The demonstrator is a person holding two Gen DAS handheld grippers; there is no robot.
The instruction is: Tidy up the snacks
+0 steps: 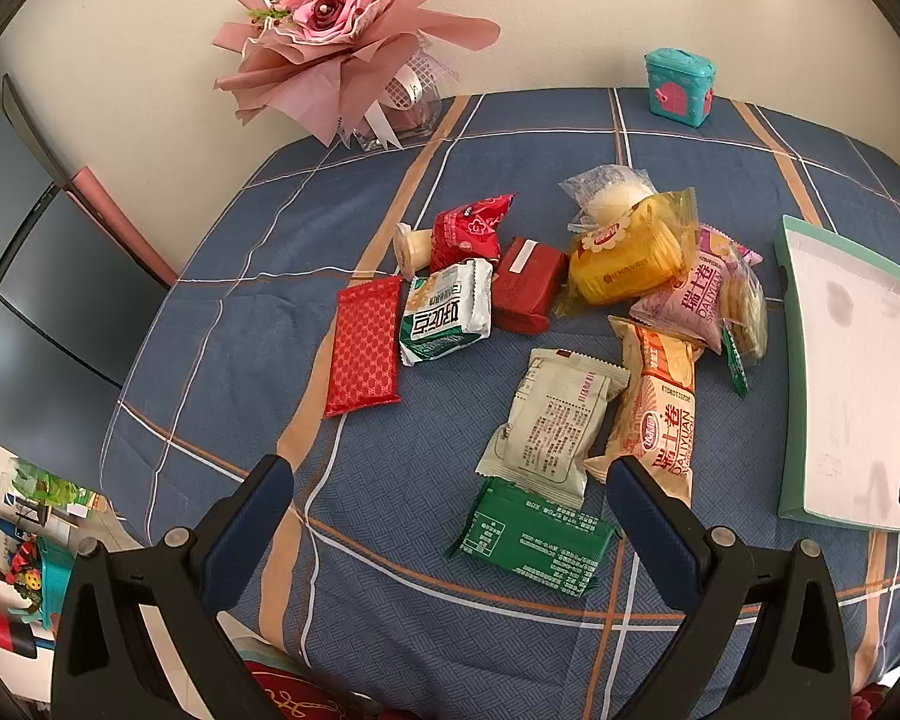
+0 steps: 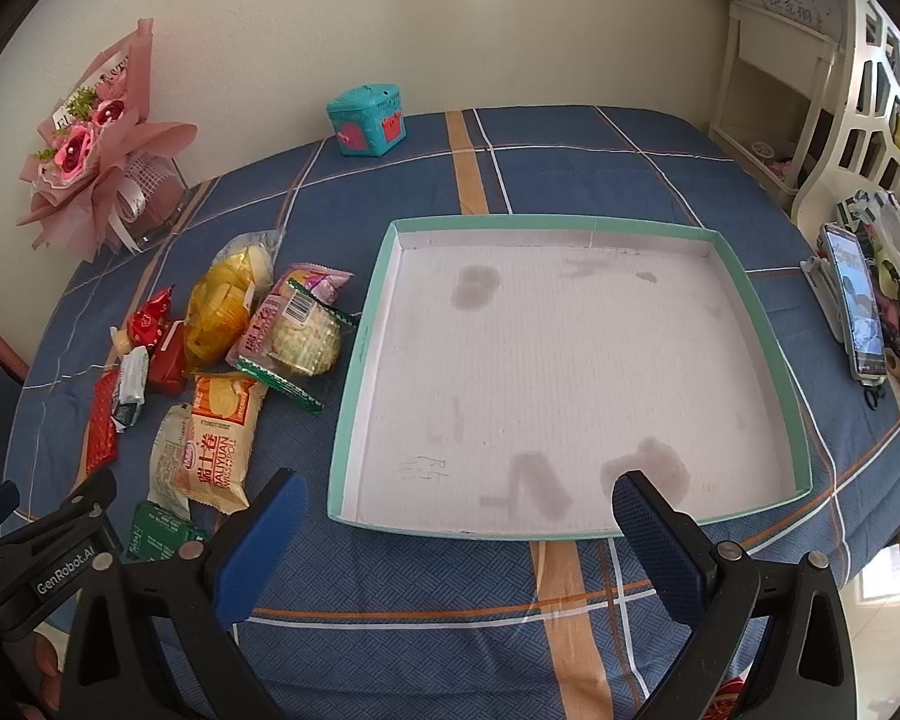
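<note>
Several wrapped snacks lie scattered on the blue checked tablecloth: a green packet, a pale packet, an orange Swiss roll pack, a flat red packet and a yellow bag. My left gripper hovers open just before the green packet, holding nothing. A shallow box lid with a teal rim and white inside lies empty to the right of the snacks. My right gripper hangs open over the lid's near edge. The orange Swiss roll pack shows at its left.
A pink bouquet in a clear vase and a teal toy box stand at the table's far edge by the wall. A phone on a stand and a white shelf are at the right.
</note>
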